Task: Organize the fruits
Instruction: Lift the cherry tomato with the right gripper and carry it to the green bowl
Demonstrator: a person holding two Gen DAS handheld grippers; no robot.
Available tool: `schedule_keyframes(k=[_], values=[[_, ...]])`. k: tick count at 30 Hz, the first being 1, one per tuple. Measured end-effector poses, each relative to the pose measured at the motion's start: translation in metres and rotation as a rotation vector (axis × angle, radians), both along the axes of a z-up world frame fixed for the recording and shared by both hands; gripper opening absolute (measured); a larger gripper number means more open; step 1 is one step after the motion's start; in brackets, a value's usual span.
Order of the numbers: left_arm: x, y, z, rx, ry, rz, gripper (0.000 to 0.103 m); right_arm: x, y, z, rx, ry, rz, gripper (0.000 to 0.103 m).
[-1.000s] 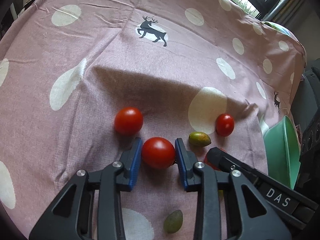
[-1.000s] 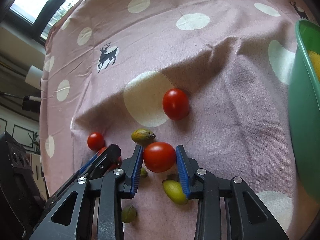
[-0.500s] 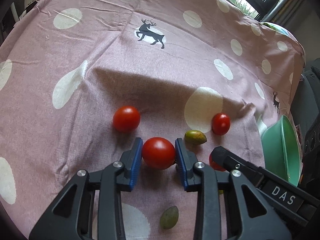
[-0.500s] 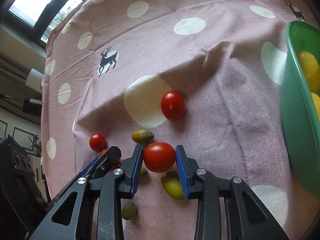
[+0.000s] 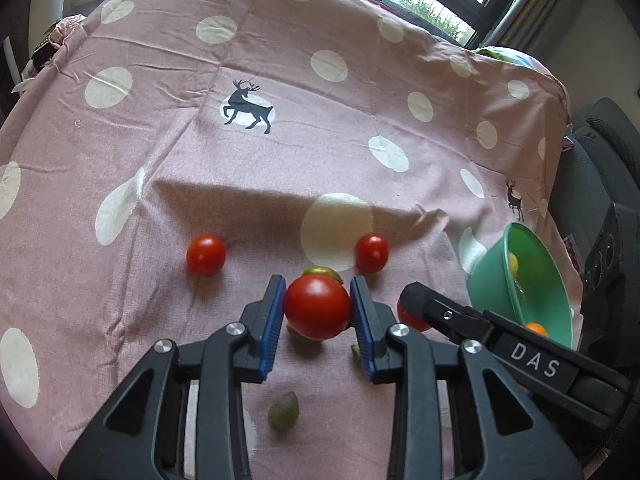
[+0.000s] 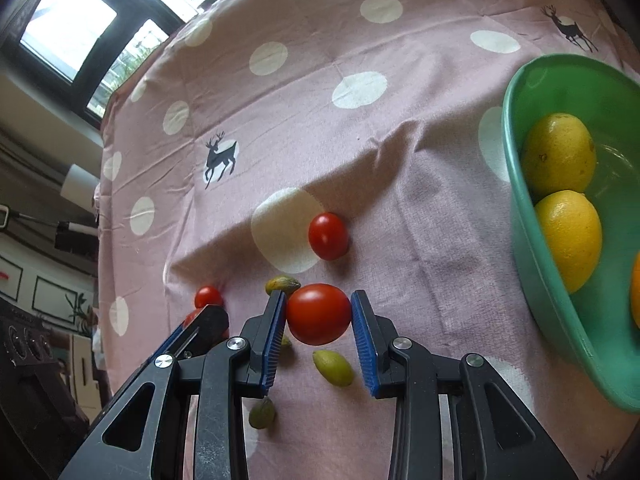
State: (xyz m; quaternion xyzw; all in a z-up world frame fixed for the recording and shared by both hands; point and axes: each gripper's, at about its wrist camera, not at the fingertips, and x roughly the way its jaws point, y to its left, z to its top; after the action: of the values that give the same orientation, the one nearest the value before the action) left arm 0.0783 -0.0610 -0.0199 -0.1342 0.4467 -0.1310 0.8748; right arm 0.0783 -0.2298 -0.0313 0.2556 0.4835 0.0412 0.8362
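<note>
My left gripper (image 5: 317, 307) is shut on a red tomato (image 5: 317, 307) and holds it above the pink dotted cloth. My right gripper (image 6: 318, 314) is shut on another red tomato (image 6: 318, 314), also lifted off the cloth. In the left wrist view the right gripper's finger (image 5: 436, 312) shows to the right. Two more tomatoes (image 5: 206, 255) (image 5: 372, 252) lie on the cloth. Small green olive-like fruits (image 5: 283, 411) (image 6: 333, 367) lie beneath the grippers. A green bowl (image 6: 560, 300) at the right holds two lemons (image 6: 558, 154).
The pink cloth (image 5: 280, 140) with white dots and deer prints covers the table. A window (image 6: 68, 24) lies beyond the far edge. Dark furniture (image 5: 604, 220) stands off the right side.
Both grippers have risen with their tomatoes, so the cloth and loose fruit look farther away. The right gripper has moved toward the green bowl, which now shows its lemons.
</note>
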Motion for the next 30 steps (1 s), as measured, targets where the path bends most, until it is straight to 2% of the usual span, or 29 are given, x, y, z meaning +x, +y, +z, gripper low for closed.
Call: schedule_keyframes(k=[7, 15, 20, 23, 30], values=[[-0.01, -0.019, 0.019, -0.017, -0.053, -0.05, 0.033, -0.02, -0.017, 0.021, 0.009, -0.071, -0.048, 0.035], [-0.017, -0.042, 0.037, -0.024, -0.106, -0.103, 0.033, -0.05, -0.057, 0.044, 0.042, -0.168, -0.147, 0.035], [-0.017, -0.069, 0.04, 0.011, -0.118, -0.144, 0.033, -0.066, -0.089, 0.05, 0.037, -0.195, -0.25, 0.035], [-0.017, -0.087, 0.044, 0.003, -0.127, -0.179, 0.033, -0.076, -0.106, 0.053, 0.053, -0.217, -0.306, 0.035], [-0.017, -0.129, 0.048, 0.02, -0.142, -0.256, 0.033, -0.088, -0.136, 0.049, 0.034, -0.197, -0.414, 0.035]])
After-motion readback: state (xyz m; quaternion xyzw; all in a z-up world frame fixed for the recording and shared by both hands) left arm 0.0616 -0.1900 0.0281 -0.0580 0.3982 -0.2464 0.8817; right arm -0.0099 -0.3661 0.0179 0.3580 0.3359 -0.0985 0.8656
